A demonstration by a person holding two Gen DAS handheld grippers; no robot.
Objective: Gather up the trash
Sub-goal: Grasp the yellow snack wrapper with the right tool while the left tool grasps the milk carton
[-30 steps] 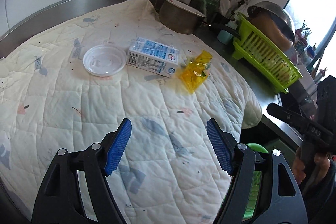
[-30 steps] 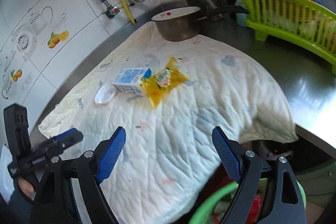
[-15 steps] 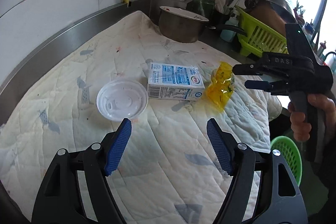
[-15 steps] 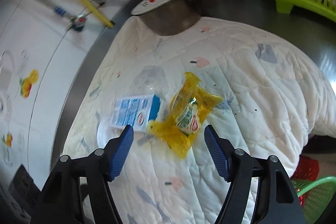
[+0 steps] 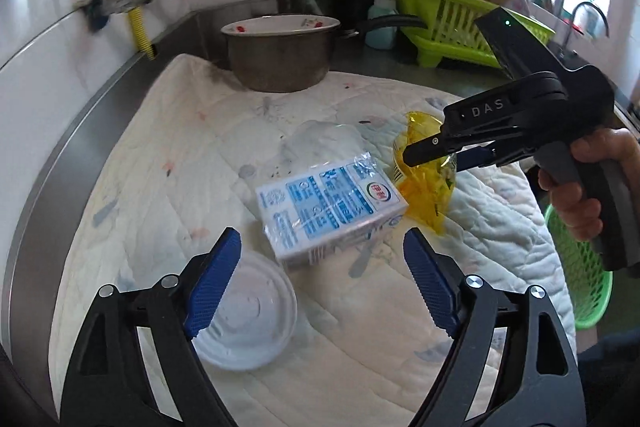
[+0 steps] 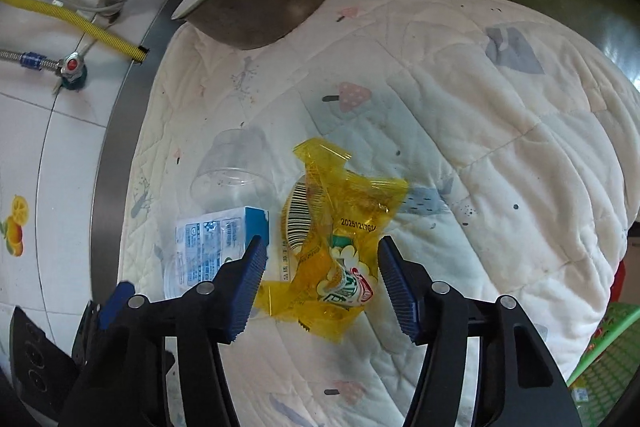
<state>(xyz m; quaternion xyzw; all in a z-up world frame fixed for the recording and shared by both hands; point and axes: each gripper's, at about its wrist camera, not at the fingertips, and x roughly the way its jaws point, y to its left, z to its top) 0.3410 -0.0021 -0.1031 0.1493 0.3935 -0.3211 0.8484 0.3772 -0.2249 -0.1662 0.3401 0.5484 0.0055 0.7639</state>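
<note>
Quilted mat [image 6: 500, 131]: one carton [image 5: 330, 205], one wrapper [image 6: 332, 247]

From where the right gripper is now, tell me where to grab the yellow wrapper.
Take the yellow wrapper across its crumpled middle, coming from above. It lies loose on the quilt, puffed up there, so the fingers can likely pinch the raised folds. The right gripper is closing with the wrapper between its fingers; the milk carton sits close on one side.

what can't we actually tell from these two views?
- Green basket: left view, mostly cut off by the quilt edge and the hand; contents unseen.
- White lid: left view, partly behind the left tongs.
- Clear cup: right view, faint; empty or not is unclear.
- Right tongs, closing around the yellow wrapper: pad contact unclear.
</note>
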